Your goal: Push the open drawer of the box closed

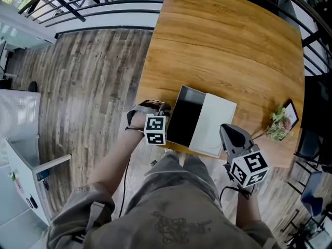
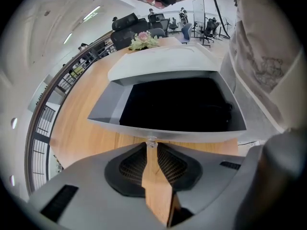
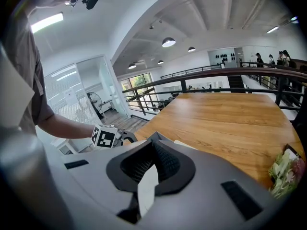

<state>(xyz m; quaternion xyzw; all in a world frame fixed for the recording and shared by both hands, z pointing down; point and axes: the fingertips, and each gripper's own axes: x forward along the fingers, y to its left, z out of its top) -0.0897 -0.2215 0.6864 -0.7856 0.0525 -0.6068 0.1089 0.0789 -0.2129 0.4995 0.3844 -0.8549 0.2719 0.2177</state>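
A white box [image 1: 217,122] lies on the wooden table [image 1: 223,45] at its near edge. Its drawer [image 1: 185,119] stands pulled out to the left, its inside black. My left gripper [image 1: 166,108] is at the drawer's front wall. In the left gripper view the jaws [image 2: 151,145] have closed in on the small clear knob [image 2: 151,141] on that wall [image 2: 163,132], which sits pinched at their tips. My right gripper [image 1: 225,128] hovers over the box's near right corner, shut and holding nothing; the white box top [image 3: 146,190] shows through the slit behind its tips [image 3: 154,146].
A small bunch of flowers [image 1: 279,122] and a dark framed card [image 1: 290,113] lie at the table's right edge. Plank floor [image 1: 88,87] lies to the left, with railings [image 1: 78,4] beyond. The person's body crowds the table's near edge.
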